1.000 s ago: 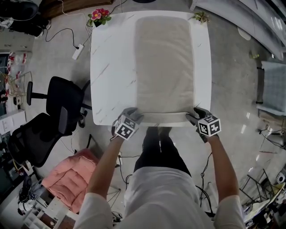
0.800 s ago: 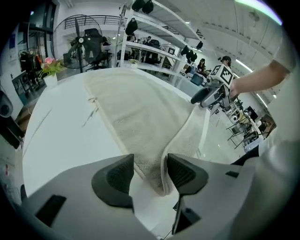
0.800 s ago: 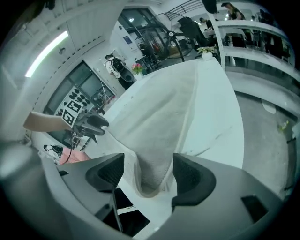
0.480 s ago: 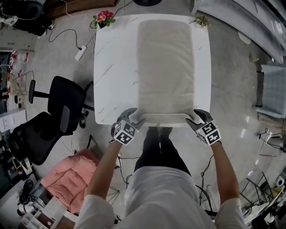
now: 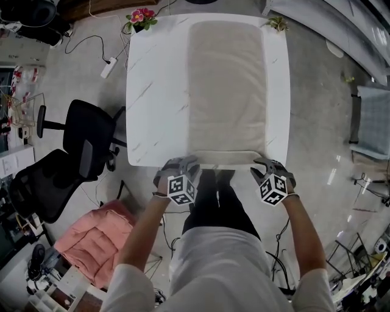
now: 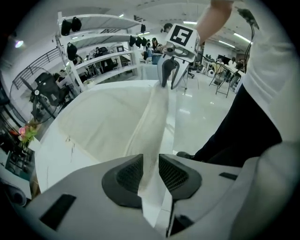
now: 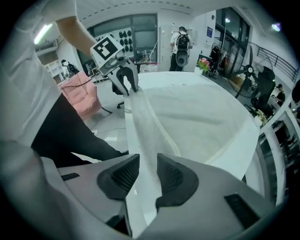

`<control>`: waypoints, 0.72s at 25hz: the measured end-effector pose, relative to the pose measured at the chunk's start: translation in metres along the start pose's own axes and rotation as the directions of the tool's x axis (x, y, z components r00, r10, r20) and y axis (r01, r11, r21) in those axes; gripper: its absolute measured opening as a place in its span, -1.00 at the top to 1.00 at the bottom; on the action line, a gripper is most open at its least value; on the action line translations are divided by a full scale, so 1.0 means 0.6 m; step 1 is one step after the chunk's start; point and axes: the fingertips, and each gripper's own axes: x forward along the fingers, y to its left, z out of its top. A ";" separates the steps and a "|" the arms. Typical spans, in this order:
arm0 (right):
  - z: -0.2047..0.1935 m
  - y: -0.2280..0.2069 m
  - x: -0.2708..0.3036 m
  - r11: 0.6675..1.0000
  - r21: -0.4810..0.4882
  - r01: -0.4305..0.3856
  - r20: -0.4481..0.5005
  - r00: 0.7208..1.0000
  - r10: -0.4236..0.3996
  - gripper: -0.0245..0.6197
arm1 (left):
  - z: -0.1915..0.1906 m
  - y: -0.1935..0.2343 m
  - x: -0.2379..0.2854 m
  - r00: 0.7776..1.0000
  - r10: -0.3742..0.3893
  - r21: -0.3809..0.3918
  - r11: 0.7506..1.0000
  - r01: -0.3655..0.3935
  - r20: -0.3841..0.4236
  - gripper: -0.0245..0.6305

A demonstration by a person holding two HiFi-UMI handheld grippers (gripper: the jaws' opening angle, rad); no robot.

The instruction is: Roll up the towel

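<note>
Both near corners of the towel point(image 5: 225, 91), spread flat on the table point(image 5: 152, 91), sit pinched in the left gripper point(image 5: 184, 163) and right gripper point(image 5: 268, 164), whose jaws have just been closing

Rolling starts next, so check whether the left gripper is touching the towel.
Touching. In the left gripper view the left gripper, whose fingers have just been closing, pinches the near edge of the towel between them.

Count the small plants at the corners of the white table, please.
2. A pink-flowered plant is at the far left corner of the table. A small green plant is at its far right corner. None seems hidden.
</note>
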 end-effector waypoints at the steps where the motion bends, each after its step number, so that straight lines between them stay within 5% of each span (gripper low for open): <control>1: -0.006 -0.004 0.003 1.000 -0.007 0.019 -0.006 1.000 -0.019 0.52 | -0.006 0.000 0.004 1.000 0.005 0.009 1.000 -0.005 -0.009 0.55; 7: -0.040 -0.032 0.020 0.989 -0.058 0.136 -0.025 0.990 -0.137 0.57 | -0.009 0.001 0.013 1.000 -0.010 0.035 0.999 0.010 0.004 0.55; 9: -0.041 -0.031 0.022 0.984 -0.084 0.157 -0.021 0.987 -0.159 0.70 | -0.012 -0.001 0.012 1.000 -0.007 0.046 0.999 0.007 -0.002 0.80; 18: -0.039 0.049 -0.004 0.996 -0.080 0.027 -0.030 0.999 -0.030 0.83 | -0.036 -0.071 -0.019 0.993 -0.111 0.017 0.994 0.112 -0.039 0.83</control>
